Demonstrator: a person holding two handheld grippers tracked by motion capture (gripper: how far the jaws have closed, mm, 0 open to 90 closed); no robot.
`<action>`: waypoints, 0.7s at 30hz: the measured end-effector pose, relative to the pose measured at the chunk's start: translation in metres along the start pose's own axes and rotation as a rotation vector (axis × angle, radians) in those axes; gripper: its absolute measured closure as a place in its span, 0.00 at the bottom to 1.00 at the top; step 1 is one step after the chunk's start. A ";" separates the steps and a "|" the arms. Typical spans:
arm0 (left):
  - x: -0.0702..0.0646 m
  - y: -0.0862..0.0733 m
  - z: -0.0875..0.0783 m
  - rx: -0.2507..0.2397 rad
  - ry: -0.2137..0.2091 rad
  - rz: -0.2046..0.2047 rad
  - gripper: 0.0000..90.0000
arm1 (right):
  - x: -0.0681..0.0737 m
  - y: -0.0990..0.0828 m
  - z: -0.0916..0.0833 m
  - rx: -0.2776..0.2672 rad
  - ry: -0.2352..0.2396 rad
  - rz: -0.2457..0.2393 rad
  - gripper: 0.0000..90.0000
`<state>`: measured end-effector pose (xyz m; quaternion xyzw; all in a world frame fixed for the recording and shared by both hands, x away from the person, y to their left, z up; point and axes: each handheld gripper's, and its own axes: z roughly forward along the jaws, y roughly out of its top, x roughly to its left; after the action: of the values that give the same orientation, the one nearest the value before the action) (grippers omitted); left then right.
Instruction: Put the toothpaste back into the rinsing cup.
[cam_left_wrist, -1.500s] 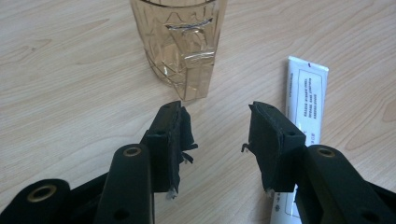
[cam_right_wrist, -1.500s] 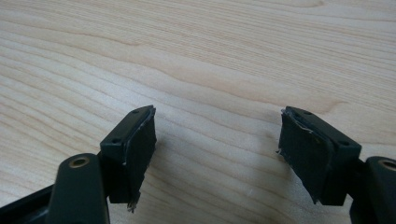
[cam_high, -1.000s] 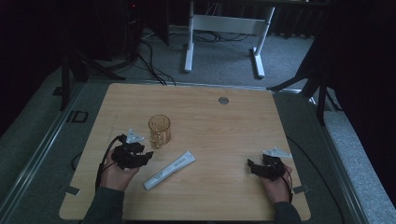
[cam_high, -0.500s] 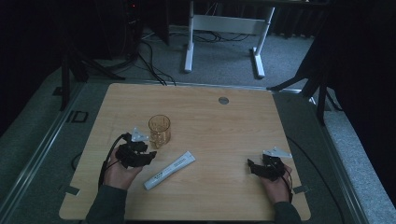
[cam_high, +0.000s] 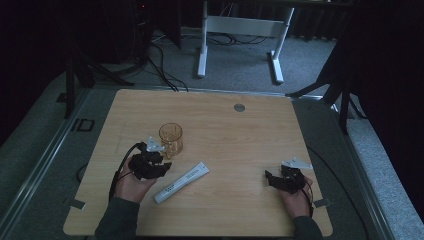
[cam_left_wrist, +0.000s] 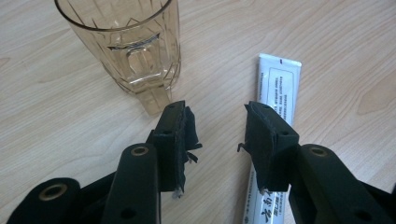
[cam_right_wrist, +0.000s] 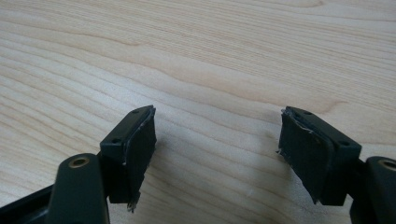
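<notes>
Slightly forward goes the left gripper (cam_high: 161, 167) since a second ago, its jaws just closing partway yet still apart with nothing between them, hovering between the amber glass (cam_left_wrist: 125, 46) and the white tube (cam_left_wrist: 275, 100). That tube lies flat on the wooden table (cam_high: 240, 145) just beside the glass, untouched, so no pickup is done and the grasp looks still ahead. Meanwhile the right gripper (cam_right_wrist: 217, 156) waits wide open and empty over bare wood, well apart.
</notes>
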<state>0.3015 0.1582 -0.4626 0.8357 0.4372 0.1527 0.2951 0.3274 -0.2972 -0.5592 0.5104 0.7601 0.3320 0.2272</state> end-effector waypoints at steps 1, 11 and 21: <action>0.000 0.000 0.000 0.000 0.000 0.000 0.65 | 0.000 0.000 0.000 0.000 0.000 0.000 0.30; -0.004 0.006 0.004 0.029 0.000 0.019 0.66 | 0.000 0.000 0.000 0.000 0.000 0.000 0.30; -0.010 0.010 0.008 0.049 0.001 0.036 0.66 | 0.000 0.000 0.000 0.000 0.000 0.000 0.30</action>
<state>0.3065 0.1425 -0.4624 0.8504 0.4259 0.1474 0.2715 0.3274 -0.2973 -0.5592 0.5103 0.7601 0.3320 0.2272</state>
